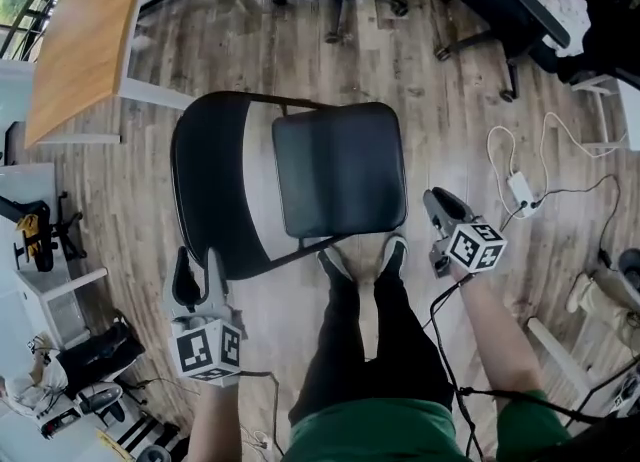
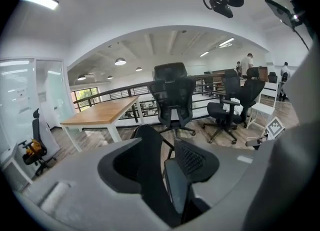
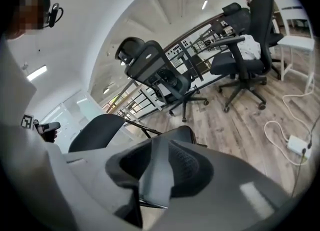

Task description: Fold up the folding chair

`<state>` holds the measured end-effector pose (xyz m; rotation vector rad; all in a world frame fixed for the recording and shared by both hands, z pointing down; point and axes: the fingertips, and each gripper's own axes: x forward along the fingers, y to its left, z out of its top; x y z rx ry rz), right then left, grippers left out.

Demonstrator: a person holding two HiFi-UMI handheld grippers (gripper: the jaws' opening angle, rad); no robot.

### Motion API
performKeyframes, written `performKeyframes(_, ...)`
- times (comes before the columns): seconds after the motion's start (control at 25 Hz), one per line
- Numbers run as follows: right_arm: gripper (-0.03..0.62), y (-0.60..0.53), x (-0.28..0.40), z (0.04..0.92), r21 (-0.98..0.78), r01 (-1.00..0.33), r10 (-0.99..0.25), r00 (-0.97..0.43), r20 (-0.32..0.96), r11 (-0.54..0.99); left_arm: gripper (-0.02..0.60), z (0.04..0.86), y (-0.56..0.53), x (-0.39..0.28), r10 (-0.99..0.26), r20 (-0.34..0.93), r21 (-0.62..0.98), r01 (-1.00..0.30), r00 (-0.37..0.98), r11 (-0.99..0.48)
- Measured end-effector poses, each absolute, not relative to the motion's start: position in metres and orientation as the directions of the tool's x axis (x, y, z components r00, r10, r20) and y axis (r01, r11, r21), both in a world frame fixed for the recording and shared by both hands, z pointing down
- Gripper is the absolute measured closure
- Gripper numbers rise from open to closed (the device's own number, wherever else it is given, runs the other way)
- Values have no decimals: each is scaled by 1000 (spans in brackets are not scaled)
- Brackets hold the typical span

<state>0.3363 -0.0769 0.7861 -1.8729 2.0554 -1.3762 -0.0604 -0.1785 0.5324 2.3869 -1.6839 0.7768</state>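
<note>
**folding chair standing open, both grippers empty**

far left in the head view: white shelving units [image 1: 45, 295] with small items, and above them a wooden table [image 1: 85, 30] with white legs.

left gripper [image 1: 197, 262]: sits low and left in the head view, with its marker cube nearest the person. the jaws are parted and nothing is between the pads. the tips overlap the near edge of the chair's backrest [image 1: 205, 185] in that view, and contact cannot be confirmed.

folding chair [image 1: 340, 170]: black, at the centre of the wood plank floor [image 1: 450, 100]. it is unfolded, with the seat lying flat and the curved backrest on the picture's left side. the right gripper view shows the same chair [image 3: 95, 132] beyond its jaws, seat still down.

person: dark trousers, with two shoes [image 1: 393, 253] planted at the seat's near edge.

right gripper [image 1: 434, 200]: just beside the seat's right near corner and apart from it. the jaws are only narrowly parted and nothing is gripped. the textured pad [image 3: 186, 164] is bare.

right of it: a white power adapter [image 1: 522, 190] and looping cable lie on the floor. black office chairs [image 1: 505, 0] stand along the top edge.
</note>
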Motion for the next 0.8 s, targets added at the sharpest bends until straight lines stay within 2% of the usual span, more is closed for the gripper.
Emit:
performKeyframes(0.12, 377, -80, 334, 827, -646, -753, -798, -309, 517, -127, 320, 557, -176, -86, -822, 530, -208, -908, 207, -363)
performKeyframes(0.24, 299, -77, 324, 868, -677, -725, -756, -372, 539, -127, 270, 585, -168, -105, -779, 598, -192, -909, 189, -369)
performKeyframes(0.52, 267, -65, 301, 943, -711, -689, -646, -478, 595, -145, 262, 627, -162, -113, -725, 655, -74, -937, 213, -343)
performKeyframes(0.6, 263, -65, 297, 961, -732, -667, -623, -517, 587, -137, 262, 632, -163, -111, -721, 658, -73, -935, 215, -346)
performKeyframes(0.8, 196, -72, 306, 1015, -763, -628, -613, -546, 571, -152, 259, 640, -162, -109, -717, 668, -127, -919, 200, -374)
